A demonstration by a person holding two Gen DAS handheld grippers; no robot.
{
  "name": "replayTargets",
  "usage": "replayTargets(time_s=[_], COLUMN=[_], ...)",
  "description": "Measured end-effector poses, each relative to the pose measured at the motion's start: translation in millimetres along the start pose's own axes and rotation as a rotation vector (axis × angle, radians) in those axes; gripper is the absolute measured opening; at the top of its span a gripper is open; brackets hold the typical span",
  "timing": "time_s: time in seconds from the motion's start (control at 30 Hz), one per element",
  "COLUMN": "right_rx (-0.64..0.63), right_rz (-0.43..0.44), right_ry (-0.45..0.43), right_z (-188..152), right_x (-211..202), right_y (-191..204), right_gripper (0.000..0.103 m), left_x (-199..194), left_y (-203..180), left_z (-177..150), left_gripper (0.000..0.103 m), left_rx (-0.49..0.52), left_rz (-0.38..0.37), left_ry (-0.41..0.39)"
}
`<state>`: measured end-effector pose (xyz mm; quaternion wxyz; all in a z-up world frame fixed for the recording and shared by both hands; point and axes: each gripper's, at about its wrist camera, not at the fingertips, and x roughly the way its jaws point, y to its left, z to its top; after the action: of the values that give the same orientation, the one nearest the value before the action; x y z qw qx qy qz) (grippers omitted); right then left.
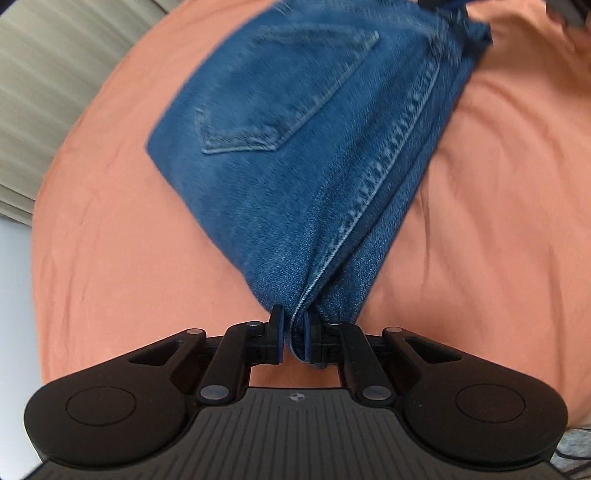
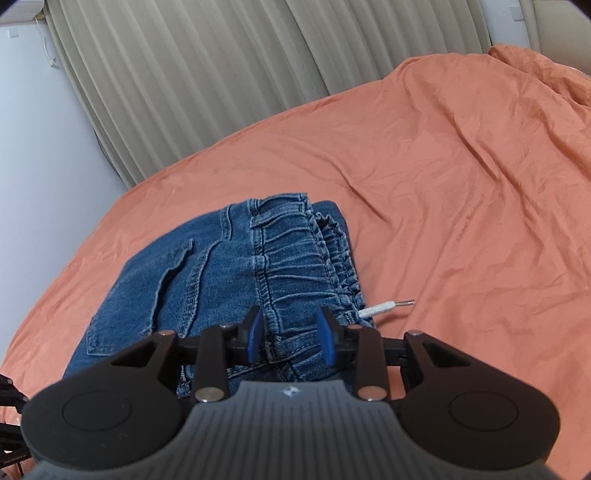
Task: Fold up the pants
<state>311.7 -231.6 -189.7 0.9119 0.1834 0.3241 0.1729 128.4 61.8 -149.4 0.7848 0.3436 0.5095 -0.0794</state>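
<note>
Blue denim pants [image 1: 295, 147] lie folded on an orange bedsheet [image 1: 110, 240], back pocket facing up. My left gripper [image 1: 294, 334] is shut on the pants' bunched edge along a stitched seam. In the right wrist view the pants [image 2: 221, 273] show their elastic waistband and a white drawstring tip [image 2: 384, 306]. My right gripper [image 2: 291, 336] is open, its blue pads on either side of the waistband end, not clamped. The right gripper's tip shows blurred at the top of the left wrist view [image 1: 443, 3].
The orange sheet [image 2: 443, 184] covers the bed, wrinkled toward the right. Beige curtains [image 2: 221, 74] and a white wall [image 2: 37, 184] stand behind the bed. The bed's edge runs along the left side.
</note>
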Motion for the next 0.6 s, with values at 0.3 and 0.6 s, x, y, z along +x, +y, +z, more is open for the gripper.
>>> replayTargets(time_s=[0.3,0.6], right_rx=[-0.012,-0.001], right_rz=[0.001,0.006], right_ry=[-0.009,-0.044], right_z=[-2,-4], right_x=[3,-13], right_y=[-4,-2], right_gripper=[0.027,0.038], left_x=[-9,-54], left_y=[-5,5], left_z=[-2,-1], left_gripper=[0.015,0.04], left_rx=[0.003,-0.046], left_rz=[0.03,0.053], left_ry=[-0.004,-0.057])
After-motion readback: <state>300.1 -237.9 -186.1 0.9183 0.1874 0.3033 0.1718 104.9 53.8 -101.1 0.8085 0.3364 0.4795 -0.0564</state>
